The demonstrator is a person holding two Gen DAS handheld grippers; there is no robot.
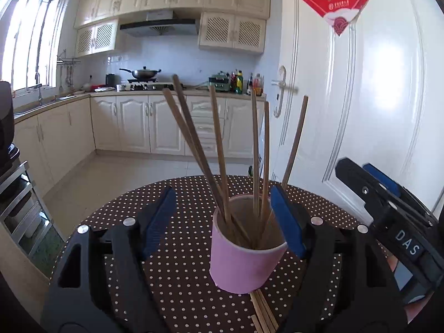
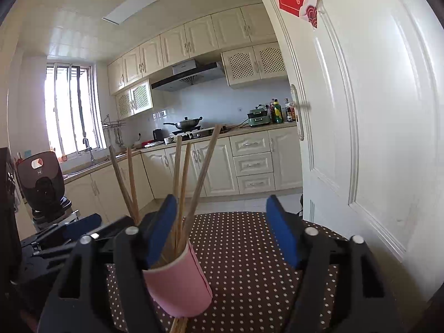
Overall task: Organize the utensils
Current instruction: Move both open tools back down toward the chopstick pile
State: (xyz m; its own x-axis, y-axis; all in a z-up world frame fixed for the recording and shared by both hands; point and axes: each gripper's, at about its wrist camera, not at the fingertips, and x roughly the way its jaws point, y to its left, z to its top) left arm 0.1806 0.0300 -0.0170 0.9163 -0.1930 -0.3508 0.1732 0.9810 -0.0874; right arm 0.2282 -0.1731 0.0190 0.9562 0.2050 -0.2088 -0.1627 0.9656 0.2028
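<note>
A pink paper cup [image 1: 244, 252] stands on the brown polka-dot table [image 1: 180, 277] with several wooden chopsticks [image 1: 219, 144] leaning out of it. My left gripper [image 1: 223, 222] is open around the cup, which sits nearer its right blue pad [image 1: 287, 222]; the left pad is well clear. More loose chopsticks [image 1: 262, 313] lie flat under the cup's near side. In the right wrist view the cup [image 2: 177, 283] and its chopsticks [image 2: 203, 177] sit just left of my right gripper [image 2: 222, 230], which is open with nothing between its fingers.
My right gripper [image 1: 358, 172] shows at the right of the left wrist view, and my left gripper [image 2: 94, 226] at the left of the right wrist view. A white door [image 2: 374, 138] stands close on the right. A kitchen with cabinets lies beyond the table's far edge.
</note>
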